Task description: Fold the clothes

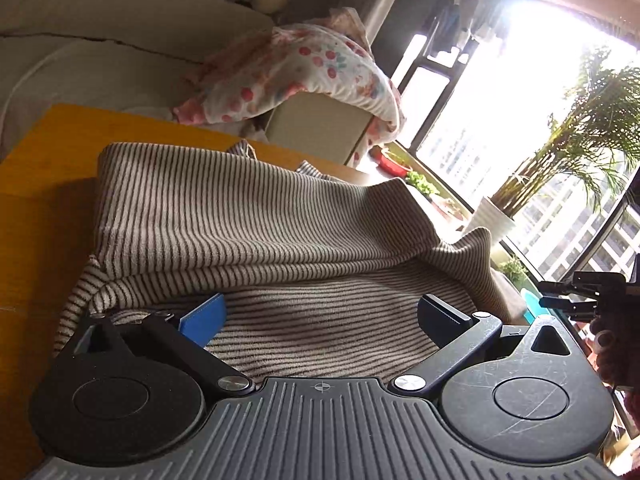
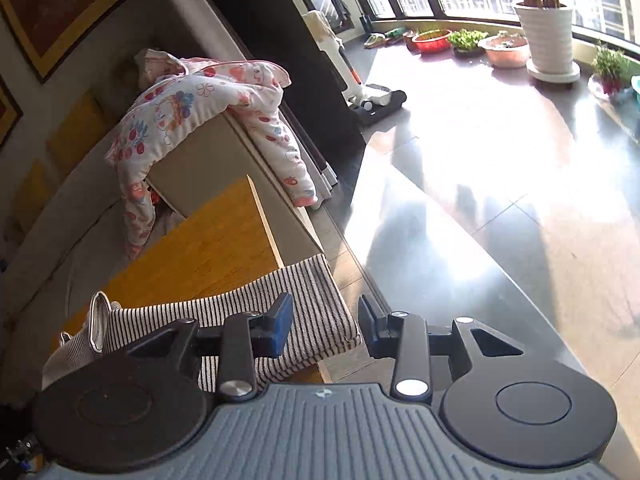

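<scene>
A beige garment with thin dark stripes [image 1: 248,216] lies partly folded on the orange wooden table [image 1: 44,184]. My left gripper [image 1: 320,316] is open, low over the near part of the garment, its fingers on either side of the cloth. In the right wrist view the striped garment [image 2: 256,320] reaches the table's [image 2: 200,248] right corner. My right gripper [image 2: 326,330] is open and empty, its left finger over the folded end and its right finger past the table edge. The right gripper also shows at the far right of the left wrist view [image 1: 580,292].
A pink flowered garment [image 2: 192,112] hangs over the beige sofa arm [image 2: 224,148] behind the table. A potted palm [image 2: 544,36], plant bowls [image 2: 432,40] and an upright vacuum [image 2: 360,84] stand on the shiny floor by the windows, right of the table.
</scene>
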Motion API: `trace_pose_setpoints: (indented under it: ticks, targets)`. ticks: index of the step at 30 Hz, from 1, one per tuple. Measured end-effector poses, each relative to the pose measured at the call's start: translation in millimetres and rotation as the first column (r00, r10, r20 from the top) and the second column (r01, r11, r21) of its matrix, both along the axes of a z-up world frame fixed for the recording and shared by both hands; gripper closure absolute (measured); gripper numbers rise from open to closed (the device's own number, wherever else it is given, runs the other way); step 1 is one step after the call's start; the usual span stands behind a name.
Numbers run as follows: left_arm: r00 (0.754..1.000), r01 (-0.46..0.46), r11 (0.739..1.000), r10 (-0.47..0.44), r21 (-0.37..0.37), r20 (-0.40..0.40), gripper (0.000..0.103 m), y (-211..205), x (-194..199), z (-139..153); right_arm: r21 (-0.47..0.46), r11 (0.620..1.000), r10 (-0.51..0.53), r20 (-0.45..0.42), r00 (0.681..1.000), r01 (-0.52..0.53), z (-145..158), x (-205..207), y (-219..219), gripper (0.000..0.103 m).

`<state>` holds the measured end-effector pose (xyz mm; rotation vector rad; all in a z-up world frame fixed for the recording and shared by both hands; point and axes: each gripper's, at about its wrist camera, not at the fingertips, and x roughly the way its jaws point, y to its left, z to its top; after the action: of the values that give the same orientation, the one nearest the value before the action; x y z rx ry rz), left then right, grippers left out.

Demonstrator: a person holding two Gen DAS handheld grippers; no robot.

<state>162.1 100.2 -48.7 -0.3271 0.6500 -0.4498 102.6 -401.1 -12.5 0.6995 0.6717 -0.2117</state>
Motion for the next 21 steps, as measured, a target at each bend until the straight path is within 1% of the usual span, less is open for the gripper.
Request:
trace_pose_setpoints:
  ticks: [2, 3, 5, 6, 7, 8, 10, 11, 13, 16, 18, 19, 21]
  targets:
    - [1.0, -0.001, 1.0, 0.001, -0.008, -0.001, 0.0, 0.7, 0.5, -0.3, 0.139, 0.99, -0.041, 0.014, 0.999, 0.039, -20.7, -2.1, -11.4, 0.061]
    - [1.0, -0.001, 1.0, 0.001, -0.013, -0.002, 0.0, 1.5, 0.5, -0.4, 0.181, 0.983, -0.046, 0.021, 0.999, 0.041, -28.7, -1.4, -13.0, 0.061]
    - [1.0, -0.003, 1.0, 0.003, -0.025, -0.003, 0.0, 2.9, 0.4, -1.0, 0.23, 0.973, -0.041, 0.027, 0.999, 0.034, -40.8, 2.0, -12.0, 0.061]
    - [1.0, -0.003, 1.0, 0.003, -0.03, -0.004, 0.0, 3.5, 1.3, -1.2, 0.221, 0.975, -0.027, 0.024, 0.999, 0.021, -42.3, 5.1, -7.8, 0.061]
    - [1.0, -0.004, 1.0, 0.003, -0.031, -0.004, 0.0, 3.5, 1.2, -1.1, 0.175, 0.985, -0.006, 0.019, 1.0, 0.002, -38.1, 9.6, -1.1, 0.07]
    - [1.0, -0.004, 0.999, 0.004, -0.032, -0.004, 0.0, 3.5, 1.0, -1.0, 0.104, 0.994, 0.017, 0.01, 1.0, -0.018, -30.6, 14.7, 7.1, 0.081]
    - [1.0, -0.006, 1.0, 0.006, -0.028, -0.004, 0.0, 2.3, 1.1, -0.7, -0.012, 0.999, 0.053, 0.037, 0.998, -0.052, -5.5, 23.4, 20.1, 0.087]
    - [1.0, -0.007, 1.0, 0.007, -0.024, -0.004, 0.0, 1.5, 1.1, -0.5, -0.046, 0.997, 0.062, 0.067, 0.996, -0.059, 10.8, 27.4, 23.1, 0.088]
    - [1.0, -0.014, 1.0, 0.014, -0.021, -0.003, 0.0, -1.7, 1.3, -0.2, -0.095, 0.995, 0.059, 0.165, 0.985, -0.044, 51.8, 34.1, 22.4, 0.089]
    - [1.0, -0.025, 1.0, 0.025, -0.015, -0.002, 0.0, -6.4, 1.6, 0.2, -0.182, 0.983, 0.08, 0.304, 0.949, -0.025, 114.1, 44.5, 23.6, 0.089]
    - [1.0, -0.028, 0.999, 0.028, -0.032, -0.004, 0.0, -12.1, 3.8, -0.2, -0.245, 0.969, 0.124, 0.352, 0.928, -0.037, 147.8, 54.0, 33.9, 0.089]
    - [1.0, -0.029, 0.999, 0.029, -0.037, -0.004, 0.0, -15.1, 5.0, -0.4, -0.272, 0.961, 0.149, 0.37, 0.917, -0.047, 160.9, 58.5, 41.9, 0.089]
    - [1.0, -0.02, 0.999, 0.019, -0.042, -0.006, 0.0, -19.4, 6.3, -0.1, -0.296, 0.951, 0.207, 0.395, 0.895, -0.089, 180.7, 69.3, 63.0, 0.089]
